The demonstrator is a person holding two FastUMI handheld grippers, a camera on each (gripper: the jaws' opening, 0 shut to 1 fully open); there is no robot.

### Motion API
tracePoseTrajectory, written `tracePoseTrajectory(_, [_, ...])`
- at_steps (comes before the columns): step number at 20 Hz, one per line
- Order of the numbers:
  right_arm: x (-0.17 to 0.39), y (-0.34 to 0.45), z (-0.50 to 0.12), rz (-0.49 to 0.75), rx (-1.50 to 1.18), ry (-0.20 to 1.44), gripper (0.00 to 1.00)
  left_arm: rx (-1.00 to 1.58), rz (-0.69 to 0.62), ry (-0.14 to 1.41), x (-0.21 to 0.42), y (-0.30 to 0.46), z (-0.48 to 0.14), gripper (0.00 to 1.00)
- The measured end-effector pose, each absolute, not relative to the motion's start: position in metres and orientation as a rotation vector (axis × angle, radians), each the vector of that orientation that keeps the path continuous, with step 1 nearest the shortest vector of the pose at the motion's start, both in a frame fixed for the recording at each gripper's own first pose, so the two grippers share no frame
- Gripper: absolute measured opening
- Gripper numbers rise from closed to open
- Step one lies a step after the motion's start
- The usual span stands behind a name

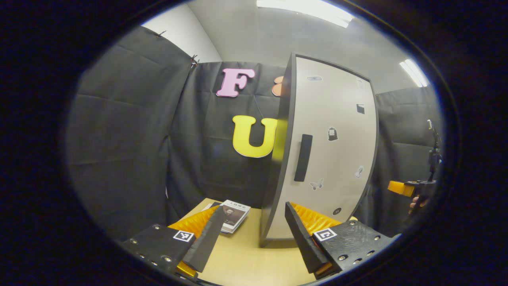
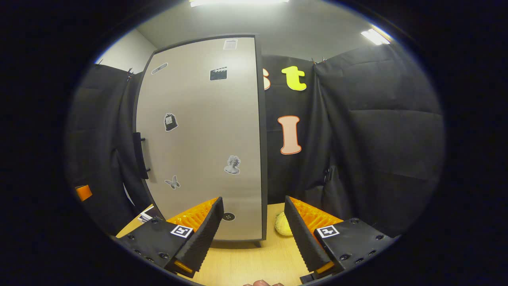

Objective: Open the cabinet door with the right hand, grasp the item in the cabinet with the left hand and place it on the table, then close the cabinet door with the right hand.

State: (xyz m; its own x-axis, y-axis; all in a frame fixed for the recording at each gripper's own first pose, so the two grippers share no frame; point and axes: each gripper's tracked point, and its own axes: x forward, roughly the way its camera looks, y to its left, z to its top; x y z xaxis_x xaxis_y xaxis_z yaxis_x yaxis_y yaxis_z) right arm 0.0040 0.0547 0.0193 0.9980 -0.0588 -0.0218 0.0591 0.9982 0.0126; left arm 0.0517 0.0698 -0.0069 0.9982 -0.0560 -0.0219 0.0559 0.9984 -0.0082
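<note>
A tall cabinet (image 1: 325, 151) with a pale sticker-covered door stands on the wooden table (image 1: 246, 258). The door (image 2: 206, 139) lies flat against the cabinet body, so the inside is hidden. Its black vertical handle (image 1: 303, 157) sits near the door's left edge, and juts out in profile as the handle (image 2: 139, 155) in the right gripper view. My left gripper (image 1: 254, 206) is open in front of the cabinet's lower left corner, holding nothing. My right gripper (image 2: 253, 198) is open too, a short way before the door's lower right part. The right gripper (image 1: 408, 186), with a hand on it, also appears at the far right of the left gripper view.
A book (image 1: 234, 214) lies on the table left of the cabinet. A small yellowish round object (image 2: 282, 228) rests on the table (image 2: 254, 258) beside the cabinet's right side. Black cloth walls close in the booth on all sides.
</note>
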Motion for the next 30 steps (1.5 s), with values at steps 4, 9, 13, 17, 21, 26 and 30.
tracePoseTrajectory(4, [-0.006,0.086,0.031,-0.056,0.011,0.006,0.96,0.051,-0.041,0.004,0.061,0.102,-0.004,0.93])
tracePoseTrajectory(9, [0.003,0.134,0.053,-0.018,-0.007,-0.034,0.95,0.04,-0.042,0.006,0.069,0.125,-0.008,0.93])
tracePoseTrajectory(13, [0.008,0.187,0.069,0.053,0.028,-0.048,0.96,0.016,-0.045,-0.005,0.078,0.147,-0.005,0.93])
tracePoseTrajectory(17, [0.03,0.233,0.083,0.106,0.021,-0.027,0.97,0.044,-0.042,0.01,0.082,0.174,-0.014,0.93])
tracePoseTrajectory(21, [0.048,0.281,0.082,0.161,0.03,0.002,0.96,0.092,-0.042,0.036,0.084,0.2,-0.032,0.93])
tracePoseTrajectory(26, [0.074,0.324,0.085,0.182,-0.006,0.0,0.97,0.059,0.009,0.045,0.081,0.237,-0.039,0.93])
tracePoseTrajectory(30, [0.099,0.348,0.093,0.178,0.032,0.012,0.97,0.018,0.039,0.058,0.078,0.262,-0.05,0.93])
